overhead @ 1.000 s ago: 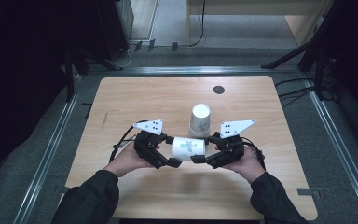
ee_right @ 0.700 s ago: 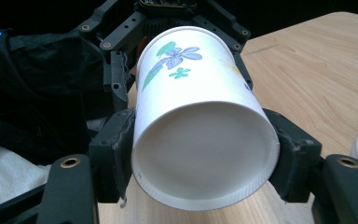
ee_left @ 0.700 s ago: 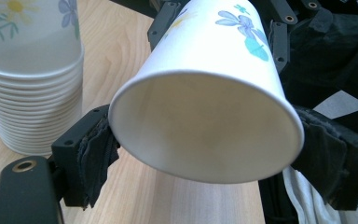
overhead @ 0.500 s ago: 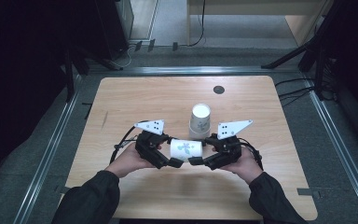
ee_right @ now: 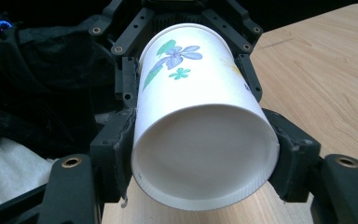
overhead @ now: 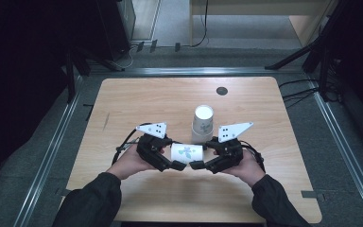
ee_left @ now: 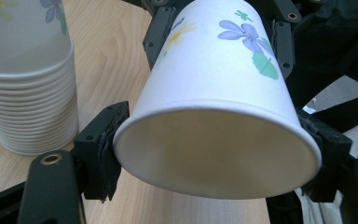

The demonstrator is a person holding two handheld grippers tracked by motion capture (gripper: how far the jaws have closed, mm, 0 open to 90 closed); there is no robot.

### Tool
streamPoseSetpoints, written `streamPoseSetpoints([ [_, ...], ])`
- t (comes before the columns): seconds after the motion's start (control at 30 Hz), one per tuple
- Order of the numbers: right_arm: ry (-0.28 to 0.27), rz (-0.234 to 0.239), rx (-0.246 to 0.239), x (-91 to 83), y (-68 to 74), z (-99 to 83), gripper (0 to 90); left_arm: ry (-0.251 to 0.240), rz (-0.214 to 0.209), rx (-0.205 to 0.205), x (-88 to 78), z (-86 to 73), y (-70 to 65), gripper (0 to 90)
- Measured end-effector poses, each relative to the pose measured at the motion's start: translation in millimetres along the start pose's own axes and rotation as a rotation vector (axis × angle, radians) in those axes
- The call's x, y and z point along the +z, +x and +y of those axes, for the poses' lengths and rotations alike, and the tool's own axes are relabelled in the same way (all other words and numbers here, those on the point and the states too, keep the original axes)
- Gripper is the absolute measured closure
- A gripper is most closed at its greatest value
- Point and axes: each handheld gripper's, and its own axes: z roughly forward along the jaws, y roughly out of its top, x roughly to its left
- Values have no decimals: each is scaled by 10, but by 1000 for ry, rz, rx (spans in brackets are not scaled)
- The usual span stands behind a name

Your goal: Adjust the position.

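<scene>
- Paper cup (overhead: 187, 152): we are holding it sideways above the table (overhead: 123, 99), near the cup stack (overhead: 203, 124).
- Right gripper (overhead: 199, 164): clamping its base.
- Left gripper (overhead: 176, 165): jaws just closing on its rim; setting down remaining.

A stack of paper cups (overhead: 202, 124) stands upright on the wooden table (overhead: 142, 99).

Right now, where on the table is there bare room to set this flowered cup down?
The table is bare left of the cup stack, along its far edge, and at its right end. It is crowded at the near middle, where both grippers hold the flowered cup just in front of the stack.
</scene>
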Motion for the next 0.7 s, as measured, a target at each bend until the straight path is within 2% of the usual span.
streamPoseSetpoints([
  [0.23,-4,-4,-7,7,16,6,318,-1,-1,-1,-20,4,1,238],
  [0.4,4,-19,-12,20,22,8,266,-17,4,-7,-79,7,12,239],
  [0.53,21,-31,-11,-1,9,3,253,-32,24,-20,-168,6,27,239],
  [0.7,66,-78,-15,-16,-12,-24,256,-25,60,-1,-272,49,0,239],
])
